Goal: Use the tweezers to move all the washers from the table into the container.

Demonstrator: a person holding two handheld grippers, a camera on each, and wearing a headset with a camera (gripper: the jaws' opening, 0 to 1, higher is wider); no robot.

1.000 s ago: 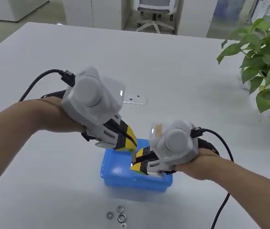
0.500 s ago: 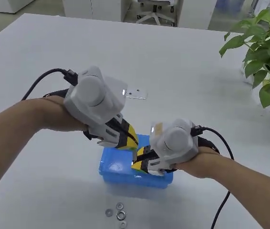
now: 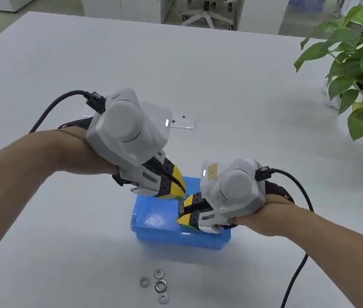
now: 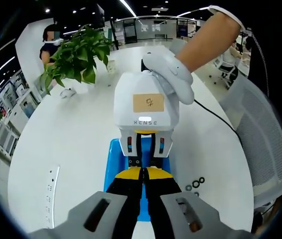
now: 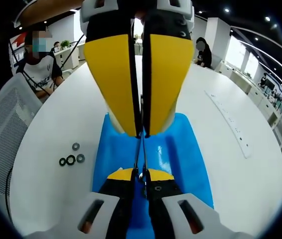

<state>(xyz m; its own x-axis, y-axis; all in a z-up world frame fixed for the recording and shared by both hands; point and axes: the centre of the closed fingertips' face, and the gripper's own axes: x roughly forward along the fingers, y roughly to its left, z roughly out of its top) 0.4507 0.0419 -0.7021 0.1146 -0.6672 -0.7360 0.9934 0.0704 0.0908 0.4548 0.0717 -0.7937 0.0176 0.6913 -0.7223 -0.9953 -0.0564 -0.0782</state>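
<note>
Lengthwise between both jaw pairs, tweezers [image 5: 140,154]

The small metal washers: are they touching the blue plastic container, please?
Apart. In the head view a bare strip of white table separates the small metal washers from the blue plastic container.

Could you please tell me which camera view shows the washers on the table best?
The right gripper view: four washers lie clear and distinct, beside the blue container. In the head view the washers are small, near the bottom edge; in the left gripper view the washers are tiny, and I count three.
</note>
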